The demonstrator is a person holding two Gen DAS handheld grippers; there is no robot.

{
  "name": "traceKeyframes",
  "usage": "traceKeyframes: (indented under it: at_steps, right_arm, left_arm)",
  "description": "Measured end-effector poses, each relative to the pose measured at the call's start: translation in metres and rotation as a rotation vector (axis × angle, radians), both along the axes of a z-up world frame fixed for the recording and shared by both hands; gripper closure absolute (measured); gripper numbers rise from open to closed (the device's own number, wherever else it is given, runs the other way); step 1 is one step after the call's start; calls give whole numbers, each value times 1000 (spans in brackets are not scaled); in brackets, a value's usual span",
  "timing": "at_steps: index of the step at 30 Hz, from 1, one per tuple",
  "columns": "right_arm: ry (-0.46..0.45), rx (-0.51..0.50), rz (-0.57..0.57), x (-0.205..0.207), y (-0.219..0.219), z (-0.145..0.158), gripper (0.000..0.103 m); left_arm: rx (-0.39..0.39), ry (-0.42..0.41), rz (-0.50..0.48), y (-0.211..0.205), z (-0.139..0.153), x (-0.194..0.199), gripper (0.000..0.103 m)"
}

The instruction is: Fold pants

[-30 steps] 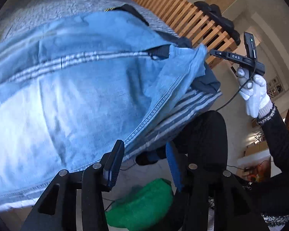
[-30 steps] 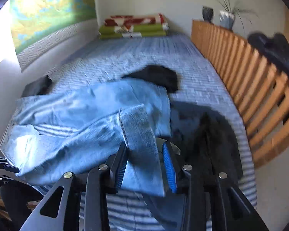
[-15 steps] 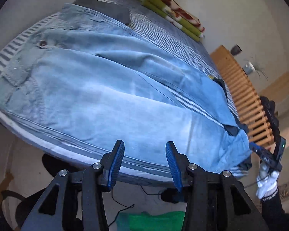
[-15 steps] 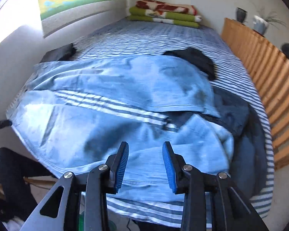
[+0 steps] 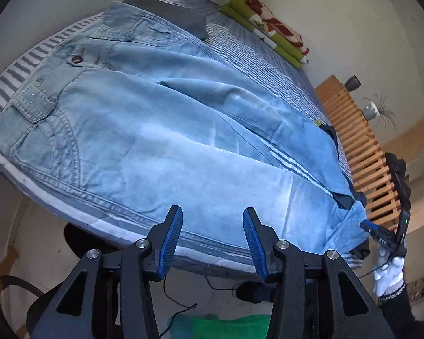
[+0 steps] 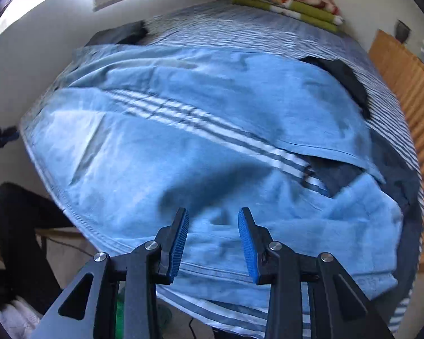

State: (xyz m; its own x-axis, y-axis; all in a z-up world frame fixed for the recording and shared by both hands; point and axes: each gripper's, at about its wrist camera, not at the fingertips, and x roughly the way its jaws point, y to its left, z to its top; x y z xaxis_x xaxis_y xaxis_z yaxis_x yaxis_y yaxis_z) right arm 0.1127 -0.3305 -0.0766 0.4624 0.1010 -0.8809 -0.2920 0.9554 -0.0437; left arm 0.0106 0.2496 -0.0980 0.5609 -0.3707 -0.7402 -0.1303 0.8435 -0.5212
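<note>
- While I look down through both wrist cameras, the bed with its blue-and-white striped cover fills most of what I see, running away toward the far wall.
- Across its near part lie the pants, pale blue denim, spread flat. From the left wrist view I have the waistband, pockets and a dark button at the left, with the legs reaching right. A strip of striped cover shows between the two legs.
- From the right wrist view, the pants have their near leg end bunched and rumpled close to the bed's edge, partly over a dark blue garment lying at the right.
- Beside the bed on the right stands a slatted wooden frame.
- At the head of the bed sits a folded green, red and white blanket.
- My left tool hangs above the near edge of the pants with its blue pads apart and nothing between them.
- My right tool points down at the rumpled leg end, pads parted somewhat less, gripping nothing; I can't tell if they touch cloth.
- In the left wrist view, a white-gloved hand holds the right tool at the hem.
</note>
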Motion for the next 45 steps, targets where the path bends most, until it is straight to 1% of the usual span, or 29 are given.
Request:
traceKeyframes:
  at_steps: [1,2,3,5,7,10,12,16,19,20,21,22,23,25,28,29,30,32,34,35,36,37,39,40,41,42,43,44,45]
  right_arm:
    - [-9,-31,-75,1,-25,5,68]
    - [-17,-57,-143,2,-48,10,65]
    - [-19,-66,-203,1,-70,13,63]
    - [8,-43,-306,3,-110,18,61]
    - [31,6,-380,4,-141,22,61]
    - [66,124,-419,8,-167,22,60]
    - [86,175,-419,12,-170,19,60]
    - [135,210,-392,24,-161,2,60]
    - [173,191,-361,26,-151,-10,62]
    - [172,173,-351,24,-147,-11,66]
    - [164,145,-341,20,-143,-10,85]
    - [145,114,-333,14,-139,-6,98]
    - [116,109,-325,5,-136,2,98]
    - [70,136,-305,-19,-135,21,100]
    - [5,119,-284,-63,-134,47,100]
    - [3,110,-286,-76,-136,50,100]
    - [18,92,-295,-87,-138,49,100]
    - [70,38,-322,-105,-142,35,100]
    - [144,-16,-360,-113,-145,13,100]
    - [158,-48,-381,-112,-147,7,100]
    - [161,-70,-406,-110,-148,4,100]
    - [158,-61,-427,-109,-151,6,100]
    - [110,-57,-451,-103,-148,17,97]
    - [66,-57,-427,-100,-138,25,94]
    - [33,-52,-374,-101,-123,31,93]
    - [16,-47,-311,-99,-106,34,88]
    - [-2,-44,-234,-98,-83,36,81]
    - [-17,-41,-150,-97,-59,35,76]
    - [-25,-45,-63,-96,-33,31,69]
  left_arm:
    - [-4,-1,-19,-10,1,5,55]
    - [-6,-3,-40,-19,0,11,55]
    - [-4,-6,-62,-28,0,17,55]
    - [1,-10,-102,-45,1,27,55]
    - [-1,-14,-135,-59,2,36,55]
    - [0,-13,-165,-76,3,43,55]
    - [5,-11,-178,-83,5,45,55]
    - [20,-13,-194,-88,10,46,55]
    - [24,-4,-191,-82,8,48,55]
    - [24,0,-188,-81,7,48,55]
    - [22,4,-187,-81,6,49,55]
    - [20,4,-190,-80,6,49,55]
    - [20,3,-195,-80,6,50,55]
    - [17,-1,-210,-83,6,52,55]
    - [12,-7,-233,-90,5,56,55]
    - [7,-7,-240,-92,4,57,55]
    - [3,-6,-248,-94,3,58,55]
    - [-2,-6,-260,-97,0,58,55]
    - [-7,0,-266,-100,-3,57,55]
    - [-5,1,-268,-100,-3,57,55]
    - [-1,0,-266,-99,-2,55,55]
    - [2,-6,-261,-97,0,52,55]
    - [6,-21,-237,-86,6,45,55]
    - [8,-27,-213,-77,9,41,55]
    - [10,-32,-184,-67,12,36,55]
    - [10,-37,-153,-56,13,31,55]
    - [10,-40,-119,-44,15,26,55]
    - [9,-40,-83,-31,15,20,55]
    - [9,-38,-44,-16,15,14,55]
